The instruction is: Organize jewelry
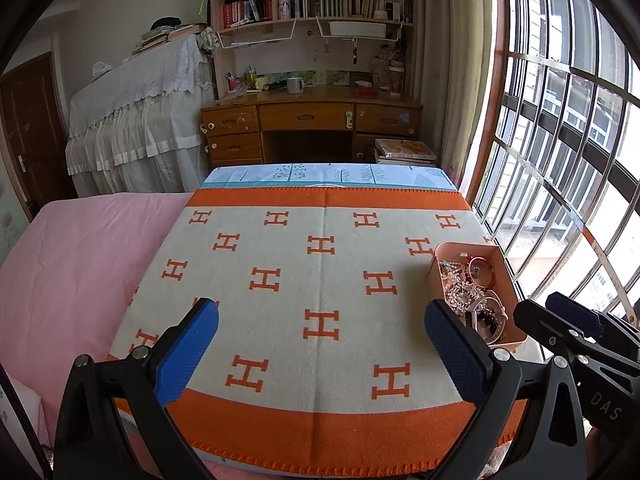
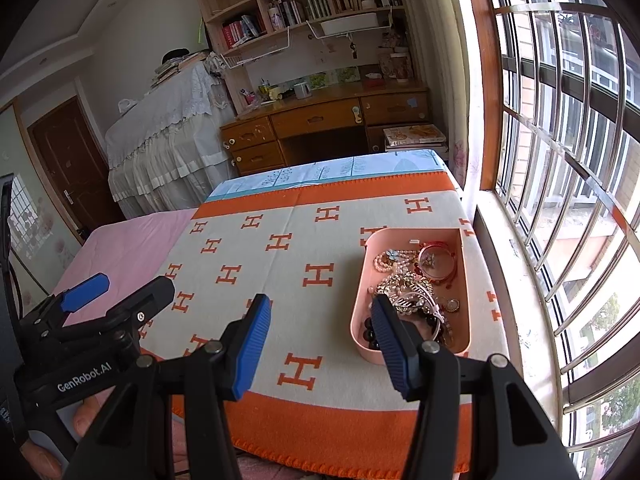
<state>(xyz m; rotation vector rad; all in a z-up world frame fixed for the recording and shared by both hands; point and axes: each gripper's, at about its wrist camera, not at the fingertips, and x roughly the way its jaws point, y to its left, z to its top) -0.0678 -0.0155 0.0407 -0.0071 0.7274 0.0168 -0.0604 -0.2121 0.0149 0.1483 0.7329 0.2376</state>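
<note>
A pink tray heaped with jewelry, beads, bracelets and chains, sits at the right side of a cream blanket with orange H marks. My left gripper hovers open over the blanket, nothing between its blue pads; its right fingertip is just left of the tray. My right gripper is open too and holds nothing, its right fingertip over the tray's near left corner. The left gripper also shows in the right wrist view, and the right gripper in the left wrist view.
A pink bedsheet lies left of the blanket. Barred windows run close along the right edge. Beyond the blanket stand a wooden desk with drawers, bookshelves and a cloth-covered piece of furniture. A hand grips the left tool.
</note>
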